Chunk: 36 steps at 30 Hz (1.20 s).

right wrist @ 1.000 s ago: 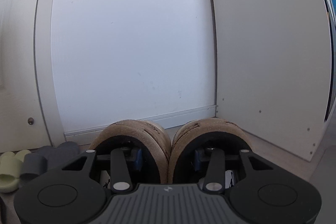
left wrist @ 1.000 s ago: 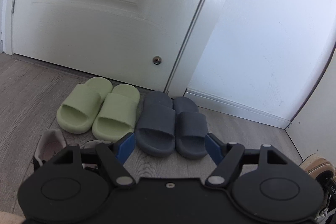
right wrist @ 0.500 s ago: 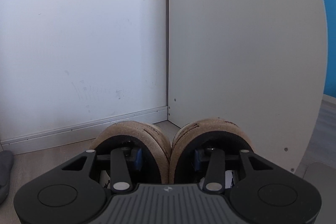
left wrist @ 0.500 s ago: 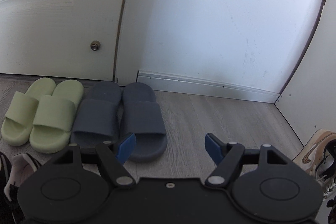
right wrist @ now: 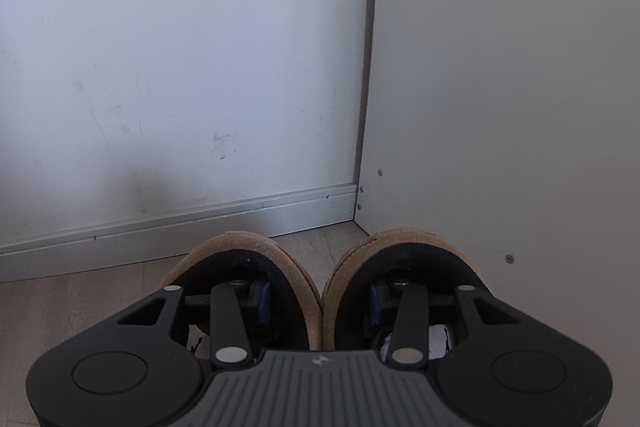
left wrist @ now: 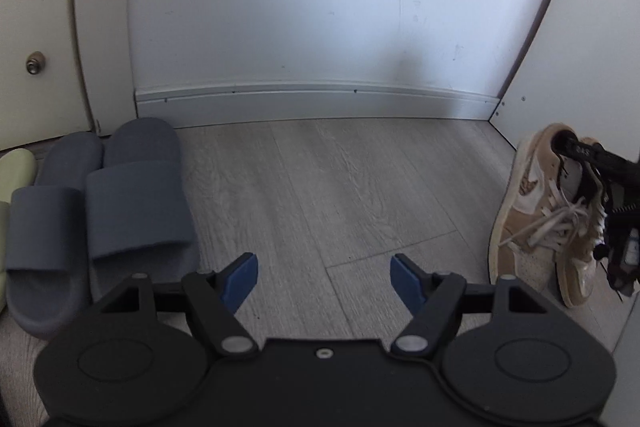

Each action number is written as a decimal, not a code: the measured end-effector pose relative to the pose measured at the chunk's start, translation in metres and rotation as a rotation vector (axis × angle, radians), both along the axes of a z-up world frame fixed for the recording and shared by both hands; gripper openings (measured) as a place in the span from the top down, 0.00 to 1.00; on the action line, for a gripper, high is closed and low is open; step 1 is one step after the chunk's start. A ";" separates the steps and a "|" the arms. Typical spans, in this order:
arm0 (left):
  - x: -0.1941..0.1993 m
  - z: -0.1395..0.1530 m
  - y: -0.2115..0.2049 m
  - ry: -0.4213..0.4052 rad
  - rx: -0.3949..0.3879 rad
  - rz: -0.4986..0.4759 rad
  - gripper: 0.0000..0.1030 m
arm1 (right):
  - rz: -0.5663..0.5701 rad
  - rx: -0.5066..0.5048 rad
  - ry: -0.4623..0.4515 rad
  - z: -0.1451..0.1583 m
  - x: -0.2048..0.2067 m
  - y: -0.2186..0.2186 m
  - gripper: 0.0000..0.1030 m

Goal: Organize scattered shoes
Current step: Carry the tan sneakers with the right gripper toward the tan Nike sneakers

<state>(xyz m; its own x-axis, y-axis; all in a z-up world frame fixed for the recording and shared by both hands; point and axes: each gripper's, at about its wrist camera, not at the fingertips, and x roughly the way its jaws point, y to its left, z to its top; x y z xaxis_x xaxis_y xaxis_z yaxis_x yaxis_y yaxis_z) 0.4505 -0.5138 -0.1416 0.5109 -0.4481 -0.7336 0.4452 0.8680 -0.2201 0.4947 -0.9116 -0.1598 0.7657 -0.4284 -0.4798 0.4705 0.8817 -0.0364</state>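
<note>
A pair of tan suede sneakers point(right wrist: 320, 279) hangs from my right gripper point(right wrist: 318, 301). One finger sits inside each shoe, and the two inner collars are pinched together between them. In the left wrist view the same sneakers point(left wrist: 536, 227) dangle toe-down at the right edge, just above the floor beside the cabinet panel. My left gripper point(left wrist: 324, 277) is open over bare floor with nothing between its blue pads. Two dark grey slides point(left wrist: 132, 195) lie side by side at the left. A sliver of a green slide point(left wrist: 12, 167) shows at the left edge.
A white wall with a baseboard point(left wrist: 320, 103) runs across the back and meets a white cabinet side panel point(right wrist: 500, 107) at the right in a corner. A door with a small round stop point(left wrist: 34, 63) is at the left. Grey wood-look floor point(left wrist: 328, 187) lies between the slides and the sneakers.
The left wrist view has swung right: the green slides have slid almost out of frame and the sneakers have come in. My right gripper has carried the sneakers toward the corner, nearer the baseboard.
</note>
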 end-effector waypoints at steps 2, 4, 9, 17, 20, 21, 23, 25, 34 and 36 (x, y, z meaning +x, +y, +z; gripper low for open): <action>0.005 -0.009 -0.011 0.013 0.009 -0.023 0.28 | 0.006 0.003 0.031 -0.005 0.018 -0.004 0.56; 0.010 -0.014 -0.019 0.023 0.008 -0.038 0.28 | 0.020 0.023 0.068 -0.011 0.033 -0.007 0.56; 0.019 -0.023 -0.038 0.018 0.020 -0.065 0.28 | 0.043 0.088 0.152 -0.030 0.063 -0.015 0.56; 0.019 -0.024 -0.043 0.037 0.005 -0.076 0.28 | 0.023 0.176 0.244 -0.040 0.087 -0.039 0.56; 0.017 -0.022 -0.044 0.029 0.004 -0.082 0.28 | 0.015 0.200 0.255 -0.043 0.091 -0.052 0.56; 0.017 -0.022 -0.044 0.028 0.004 -0.084 0.28 | 0.016 0.207 0.258 -0.045 0.093 -0.054 0.55; 0.017 -0.023 -0.045 0.026 0.007 -0.086 0.28 | 0.017 0.208 0.273 -0.048 0.097 -0.055 0.54; 0.016 -0.023 -0.045 0.029 0.010 -0.086 0.28 | 0.012 0.216 0.285 -0.048 0.099 -0.055 0.50; 0.010 -0.024 -0.042 0.056 -0.001 -0.087 0.28 | 0.005 0.327 0.420 -0.035 0.121 -0.065 0.37; 0.009 -0.022 -0.040 0.056 -0.001 -0.088 0.28 | 0.007 0.333 0.433 -0.030 0.122 -0.066 0.36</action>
<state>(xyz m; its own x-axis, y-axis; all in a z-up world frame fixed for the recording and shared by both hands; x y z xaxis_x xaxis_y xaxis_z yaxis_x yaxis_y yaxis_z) 0.4594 -0.5541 -0.1641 0.4274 -0.4902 -0.7596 0.5066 0.8258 -0.2478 0.6166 -0.9774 -0.1896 0.4703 -0.1949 -0.8607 0.4681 0.8819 0.0561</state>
